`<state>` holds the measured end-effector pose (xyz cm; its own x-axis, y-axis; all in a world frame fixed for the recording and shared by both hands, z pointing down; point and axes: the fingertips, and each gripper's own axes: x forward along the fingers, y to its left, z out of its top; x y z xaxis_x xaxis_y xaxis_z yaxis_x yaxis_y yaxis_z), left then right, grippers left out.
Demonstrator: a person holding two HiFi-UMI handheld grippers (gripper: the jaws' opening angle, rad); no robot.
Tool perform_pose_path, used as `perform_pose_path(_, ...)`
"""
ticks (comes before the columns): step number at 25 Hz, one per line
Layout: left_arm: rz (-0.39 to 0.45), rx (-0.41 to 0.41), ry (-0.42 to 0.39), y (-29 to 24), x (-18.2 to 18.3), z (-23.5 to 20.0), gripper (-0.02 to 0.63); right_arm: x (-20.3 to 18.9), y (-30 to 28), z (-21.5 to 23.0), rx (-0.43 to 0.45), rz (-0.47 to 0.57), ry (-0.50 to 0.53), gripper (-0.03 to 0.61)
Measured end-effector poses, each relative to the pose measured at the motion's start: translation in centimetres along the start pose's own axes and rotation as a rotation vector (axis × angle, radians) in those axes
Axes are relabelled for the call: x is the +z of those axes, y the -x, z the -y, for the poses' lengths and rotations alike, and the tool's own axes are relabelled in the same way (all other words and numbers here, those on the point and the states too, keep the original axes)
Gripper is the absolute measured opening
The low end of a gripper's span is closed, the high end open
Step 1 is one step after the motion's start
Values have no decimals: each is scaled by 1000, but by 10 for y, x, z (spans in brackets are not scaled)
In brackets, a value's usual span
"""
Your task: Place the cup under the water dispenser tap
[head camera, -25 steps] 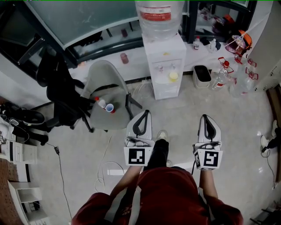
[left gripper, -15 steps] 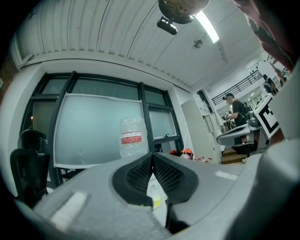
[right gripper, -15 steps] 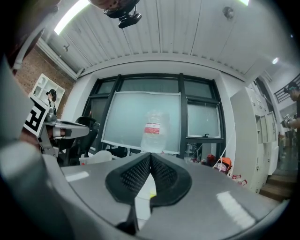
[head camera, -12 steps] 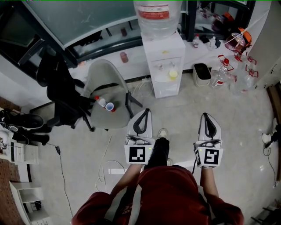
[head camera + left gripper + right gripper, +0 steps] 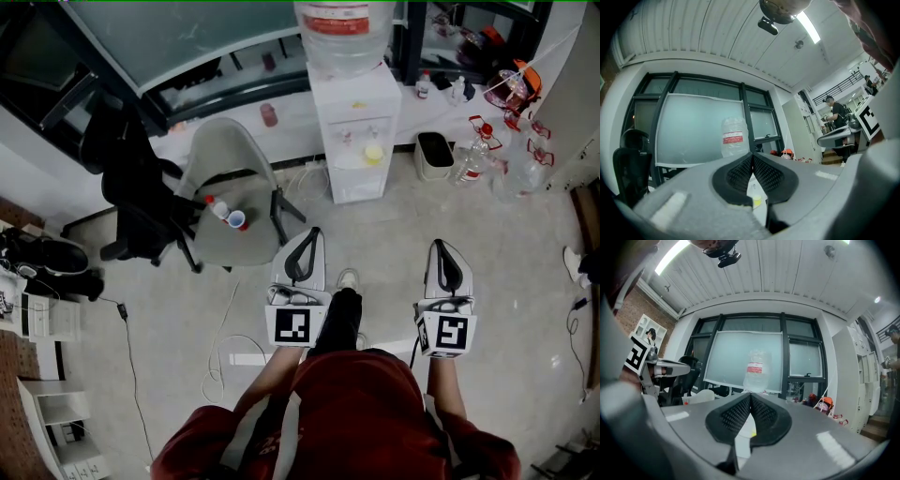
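Yellow cup: stands in the recess of the water dispenser, below the taps. It shows as a round top, so its long axis appears vertical.
Blue-rimmed cup: on the seat of the grey chair, mouth up, long axis vertical, just beside a small red-capped bottle.
Writing: the inverted water bottle carries a red label with pale print, too small to read. Each gripper cube carries a black-and-white square marker.
Left gripper: fingers clenched together, nothing between them.
Right gripper: fingers clenched together, empty.
Change from the earlier frame: dispenser and chair sit slightly higher in the head view; both cups keep their places; both grippers unchanged.
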<state>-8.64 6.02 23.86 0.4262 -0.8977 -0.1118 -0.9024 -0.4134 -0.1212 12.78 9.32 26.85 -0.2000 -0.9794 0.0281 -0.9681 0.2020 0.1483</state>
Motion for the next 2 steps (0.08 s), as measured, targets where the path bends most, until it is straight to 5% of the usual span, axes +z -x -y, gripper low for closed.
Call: perform_pose_path(2, 1, 4, 5, 4, 0, -2, 5, 1, 1, -4, 6, 16, 5, 0)
